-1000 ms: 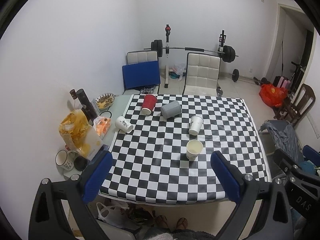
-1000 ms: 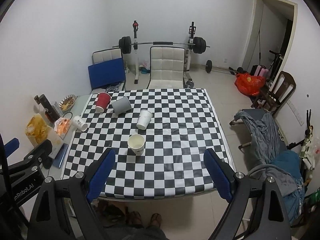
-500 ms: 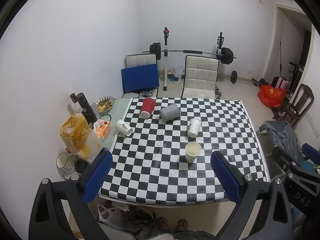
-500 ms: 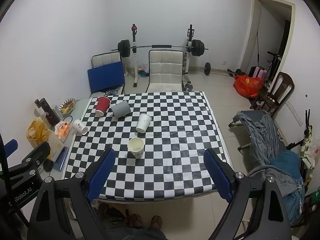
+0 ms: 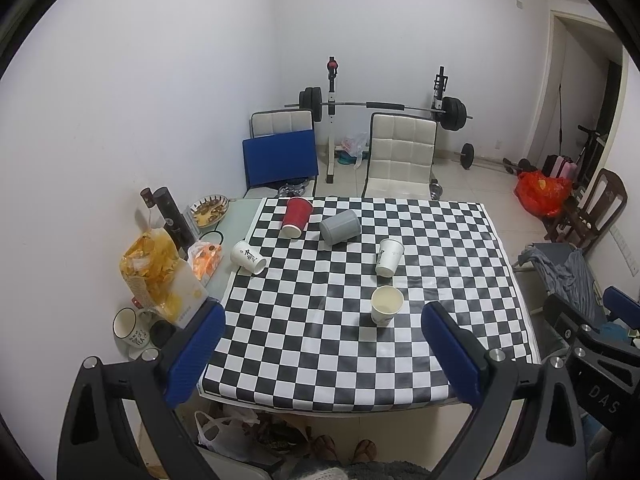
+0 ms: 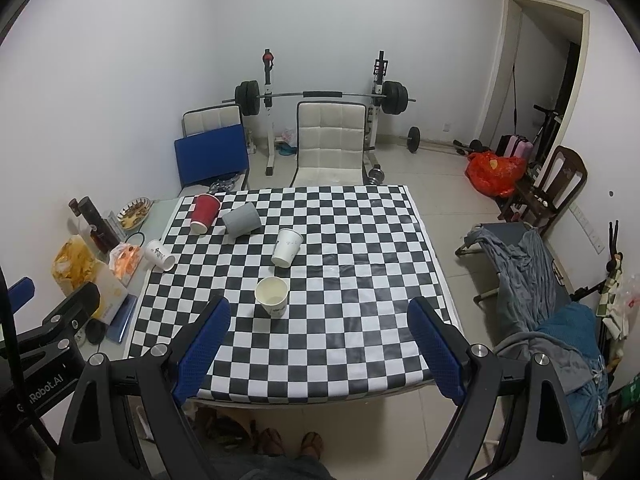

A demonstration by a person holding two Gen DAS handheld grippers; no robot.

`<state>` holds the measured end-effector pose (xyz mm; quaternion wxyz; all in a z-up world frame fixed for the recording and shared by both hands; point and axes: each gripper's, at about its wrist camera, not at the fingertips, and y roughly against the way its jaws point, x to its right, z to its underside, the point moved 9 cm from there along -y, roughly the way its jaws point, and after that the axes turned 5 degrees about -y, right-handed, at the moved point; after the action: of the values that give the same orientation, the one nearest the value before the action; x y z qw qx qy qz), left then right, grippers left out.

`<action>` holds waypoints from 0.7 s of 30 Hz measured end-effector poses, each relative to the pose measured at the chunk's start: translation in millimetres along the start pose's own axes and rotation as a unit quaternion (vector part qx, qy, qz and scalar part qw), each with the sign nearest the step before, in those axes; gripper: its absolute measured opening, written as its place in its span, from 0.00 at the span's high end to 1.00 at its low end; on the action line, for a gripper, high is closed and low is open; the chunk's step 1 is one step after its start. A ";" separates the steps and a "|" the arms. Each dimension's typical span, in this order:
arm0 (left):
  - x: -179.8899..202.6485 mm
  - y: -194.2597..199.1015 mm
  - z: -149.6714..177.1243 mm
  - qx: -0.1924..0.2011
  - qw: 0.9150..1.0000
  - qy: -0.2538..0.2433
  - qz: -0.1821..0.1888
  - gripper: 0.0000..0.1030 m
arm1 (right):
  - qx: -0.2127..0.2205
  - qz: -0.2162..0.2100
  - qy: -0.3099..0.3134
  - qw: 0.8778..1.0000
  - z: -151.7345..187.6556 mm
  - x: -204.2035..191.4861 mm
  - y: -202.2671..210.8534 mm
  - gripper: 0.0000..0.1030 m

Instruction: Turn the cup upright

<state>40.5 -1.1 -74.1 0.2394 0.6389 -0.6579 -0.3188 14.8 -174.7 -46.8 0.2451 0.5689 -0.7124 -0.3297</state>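
Note:
On the checkered table [image 5: 460,240] one white paper cup [image 5: 386,305] stands upright near the front; it also shows in the right wrist view [image 6: 273,295]. A second white cup [image 5: 389,257] [image 6: 286,247], a grey cup [image 5: 340,227] [image 6: 241,220], a red cup [image 5: 296,217] [image 6: 204,213] and a printed white cup [image 5: 248,257] [image 6: 159,255] lie on their sides. My left gripper [image 5: 322,354] and my right gripper [image 6: 318,350] are both open and empty, held high above the table's front edge, far from the cups.
At the table's left edge stand a chip bag [image 5: 154,270], dark bottles [image 5: 172,216], a snack plate [image 5: 209,210] and a mug [image 5: 130,326]. Two chairs [image 5: 400,156] and a barbell rack [image 5: 384,106] stand behind the table. Clothes on a cot [image 6: 532,276] are at the right.
Both grippers have drawn back and up from the table, so the table and cups look smaller. No cup has moved. Both grippers stay open.

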 end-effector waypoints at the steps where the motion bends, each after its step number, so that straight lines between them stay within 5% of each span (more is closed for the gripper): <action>1: 0.8 1.1 -1.1 0.000 1.000 0.001 0.000 0.03 | 0.000 0.000 0.001 1.000 -0.5 -1.8 0.0 0.11; 21: -13.7 3.6 -2.2 0.006 1.000 0.005 -0.009 0.03 | 0.015 0.005 -0.001 1.000 -1.1 1.1 8.7 0.11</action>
<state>40.6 12.2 -68.6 0.2357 0.6480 -0.6526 -0.3141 9.7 -174.8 -39.6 0.2375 0.5685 -0.7203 -0.3188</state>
